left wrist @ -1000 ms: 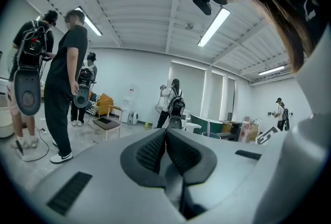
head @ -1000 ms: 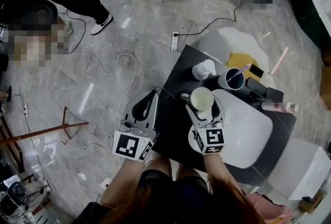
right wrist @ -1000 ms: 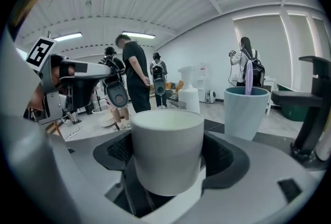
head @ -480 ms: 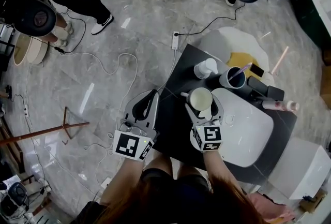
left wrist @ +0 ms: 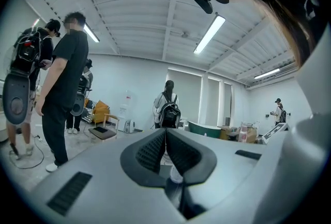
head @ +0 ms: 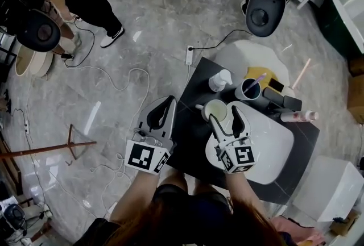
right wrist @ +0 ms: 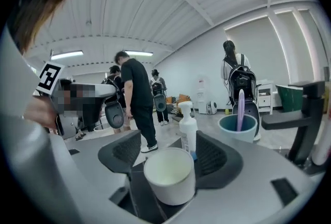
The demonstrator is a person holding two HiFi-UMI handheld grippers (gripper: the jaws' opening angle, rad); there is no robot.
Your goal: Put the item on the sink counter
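- Right gripper [head: 224, 114]: jaws wide, just narrowing a little, with the white cup [right wrist: 168, 175] between them, seemingly untouched.
- The cup stands on the dark sink counter [head: 192, 138], beside the basin [head: 273, 145].
- Left gripper [left wrist: 165, 134]: jaws together, empty.

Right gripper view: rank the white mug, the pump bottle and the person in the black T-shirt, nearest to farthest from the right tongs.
1. The white mug: between the jaws of the right tongs, which stand open, have just been closing a little, and do not grip it.
2. The pump bottle: just behind the mug.
3. The person in the black T-shirt: far back, on the left.
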